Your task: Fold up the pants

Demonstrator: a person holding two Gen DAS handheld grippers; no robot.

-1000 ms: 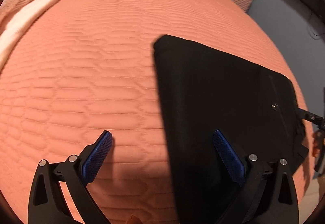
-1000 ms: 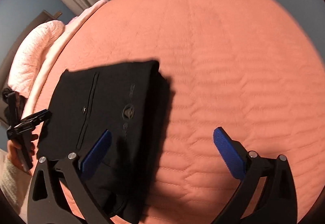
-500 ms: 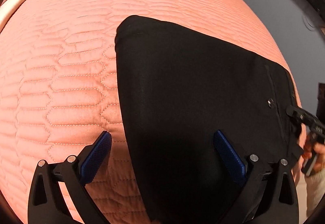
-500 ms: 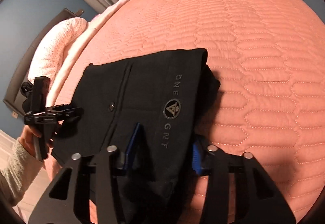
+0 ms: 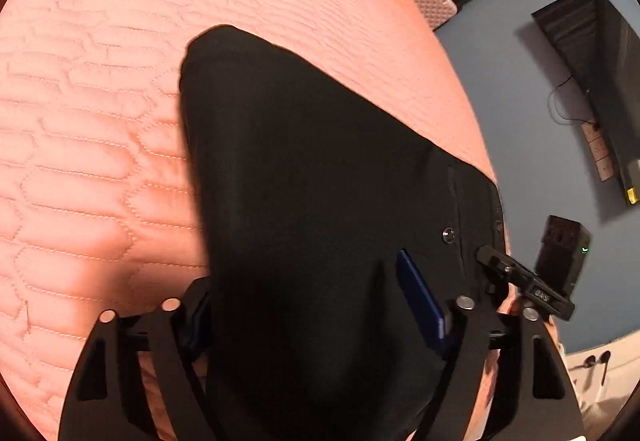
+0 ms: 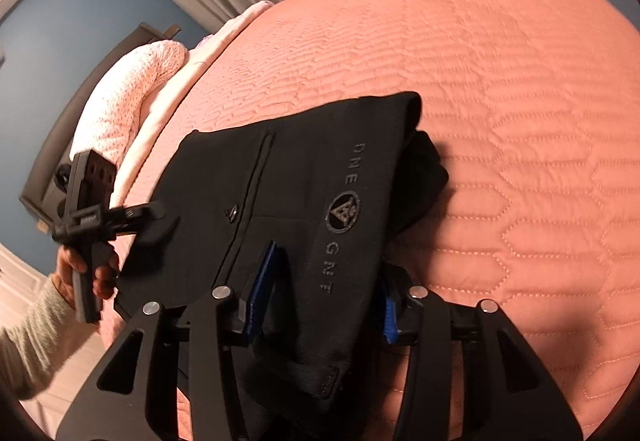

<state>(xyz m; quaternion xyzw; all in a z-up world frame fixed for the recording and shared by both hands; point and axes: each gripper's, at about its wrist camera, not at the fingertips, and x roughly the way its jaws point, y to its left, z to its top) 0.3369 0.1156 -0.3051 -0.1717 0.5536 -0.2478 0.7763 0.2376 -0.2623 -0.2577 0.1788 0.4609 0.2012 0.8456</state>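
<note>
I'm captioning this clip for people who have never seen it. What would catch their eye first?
The folded black pants stand out, lying near the edge of the salmon quilted bedspread, grey logo lettering facing up. Each gripper has its blue-padded fingers closed on a near end of the fabric: the right gripper beside the logo, the left gripper at the other end.

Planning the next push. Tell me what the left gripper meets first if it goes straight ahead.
The black pants: the left gripper already has its jaws around their near edge, so it would just drive along the fabric. Past the far fold lies the quilted bedspread.
</note>
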